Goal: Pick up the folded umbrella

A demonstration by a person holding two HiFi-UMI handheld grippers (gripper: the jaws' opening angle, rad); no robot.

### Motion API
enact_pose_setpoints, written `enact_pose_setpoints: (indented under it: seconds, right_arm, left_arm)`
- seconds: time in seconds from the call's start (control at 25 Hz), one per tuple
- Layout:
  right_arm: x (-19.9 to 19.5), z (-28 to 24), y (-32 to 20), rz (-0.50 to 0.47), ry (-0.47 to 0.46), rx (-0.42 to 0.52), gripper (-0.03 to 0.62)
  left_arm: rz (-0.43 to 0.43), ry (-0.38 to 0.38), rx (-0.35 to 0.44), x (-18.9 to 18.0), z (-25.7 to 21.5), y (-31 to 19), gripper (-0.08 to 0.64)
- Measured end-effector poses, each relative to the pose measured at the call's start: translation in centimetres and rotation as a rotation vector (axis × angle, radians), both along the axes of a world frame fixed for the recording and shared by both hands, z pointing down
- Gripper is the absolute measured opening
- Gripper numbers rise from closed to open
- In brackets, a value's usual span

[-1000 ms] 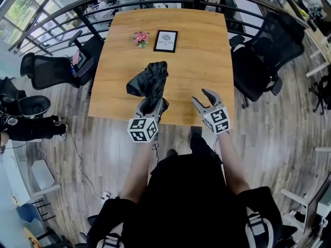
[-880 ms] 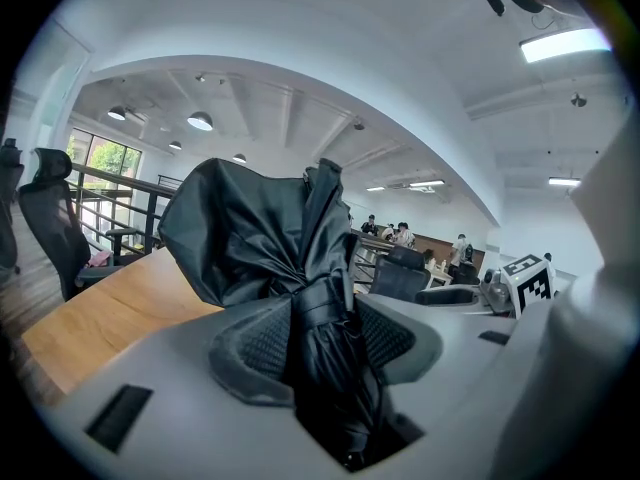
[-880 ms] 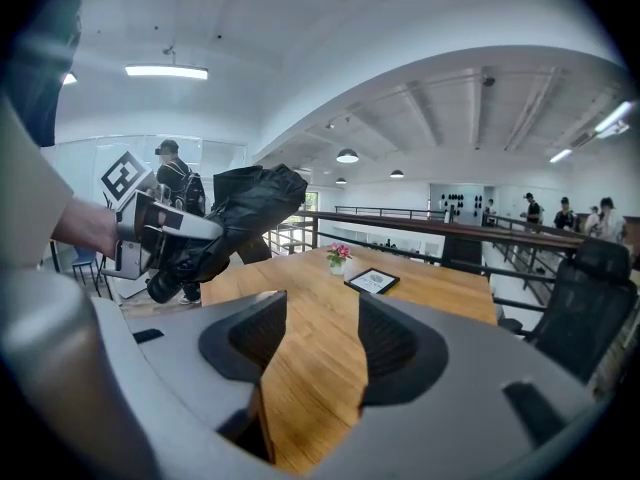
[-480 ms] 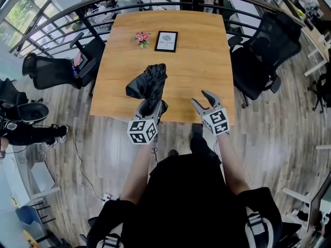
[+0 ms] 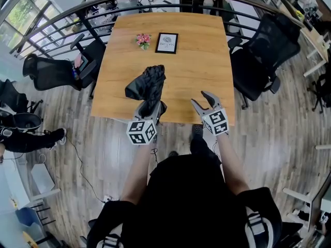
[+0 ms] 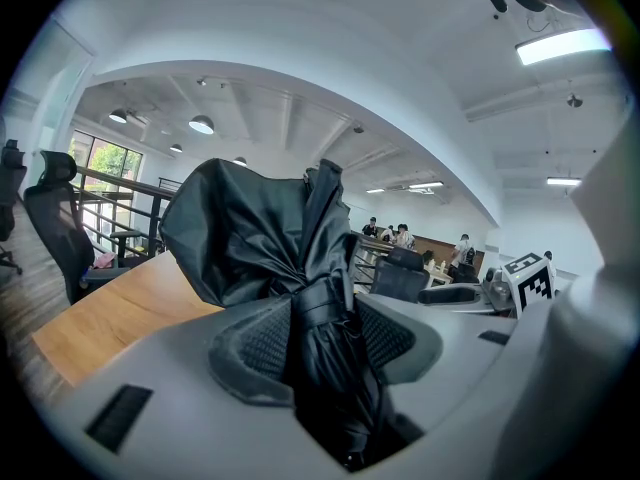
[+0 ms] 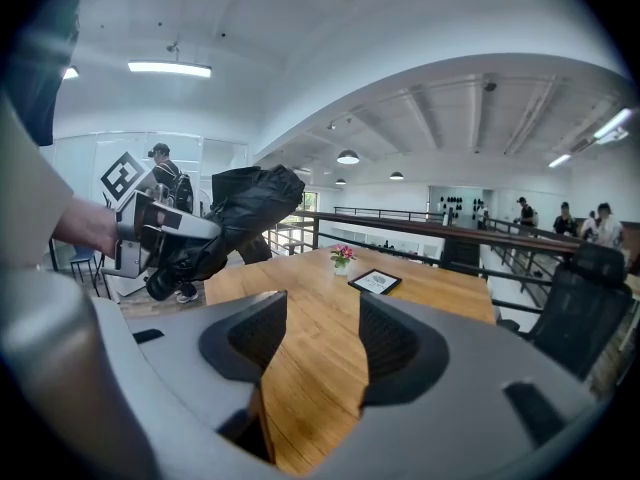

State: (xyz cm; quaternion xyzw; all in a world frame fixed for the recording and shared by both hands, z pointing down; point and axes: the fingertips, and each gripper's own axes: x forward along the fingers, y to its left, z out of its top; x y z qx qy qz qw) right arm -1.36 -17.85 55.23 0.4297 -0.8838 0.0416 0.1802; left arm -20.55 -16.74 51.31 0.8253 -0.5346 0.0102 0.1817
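Observation:
The folded black umbrella (image 5: 147, 85) is held over the near part of the wooden table (image 5: 196, 61), its loose canopy end pointing away from me. My left gripper (image 5: 151, 107) is shut on its strapped lower part; in the left gripper view the umbrella (image 6: 300, 268) fills the gap between both pads. My right gripper (image 5: 203, 100) hangs to the right, open, nothing between its fingers. In the right gripper view the umbrella (image 7: 230, 218) shows at the left, clamped in the other gripper (image 7: 150, 223), with bare tabletop (image 7: 320, 368) seen through the open right gripper (image 7: 322, 343).
A small pot of pink flowers (image 5: 140, 39) and a framed card (image 5: 166, 43) stand at the table's far side. Black office chairs stand at the left (image 5: 51, 71) and right (image 5: 269, 56). A curved railing (image 5: 77, 14) runs behind the table.

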Motion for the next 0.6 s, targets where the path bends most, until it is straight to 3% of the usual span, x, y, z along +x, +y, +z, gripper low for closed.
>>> enact_pose_setpoints:
  seconds: [0.6]
  right_arm:
    - [0.9, 0.4, -0.9, 0.009, -0.009, -0.015, 0.236]
  left_arm:
    - [0.016, -0.001, -0.017, 0.7, 0.6, -0.9, 0.209]
